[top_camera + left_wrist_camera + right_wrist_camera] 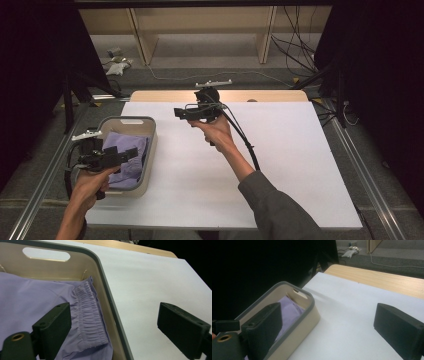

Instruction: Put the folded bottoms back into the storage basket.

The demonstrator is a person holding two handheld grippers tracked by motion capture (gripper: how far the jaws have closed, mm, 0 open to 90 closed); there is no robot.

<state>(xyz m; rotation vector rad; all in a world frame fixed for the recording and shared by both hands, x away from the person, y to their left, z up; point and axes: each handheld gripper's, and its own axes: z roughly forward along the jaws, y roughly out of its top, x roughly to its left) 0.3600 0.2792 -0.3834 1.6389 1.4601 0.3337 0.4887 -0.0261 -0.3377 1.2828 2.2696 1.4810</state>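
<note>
A beige basket [152, 131] with a grey rim stands at the table's left side, and a lilac garment [131, 150] lies folded inside it. My left gripper [129, 153] hovers open over the basket's near part, its jaws pointing right. In the left gripper view the left gripper [113, 312] straddles the basket rim [105, 282], one jaw above the garment [37, 297] and its gathered elastic hem [87, 312], the other above the table. My right gripper [177, 112] is held open over the table's far middle, pointing left. The right gripper [328, 315] faces the basket [312, 315] and garment [289, 307] with nothing between its jaws.
A white sheet [280, 150] covers the table, with a strip of bare wood [165, 95] along the far edge. Beyond it on the floor are cables [295, 50] and a wooden shelf frame [265, 35]. Dark stands flank both sides.
</note>
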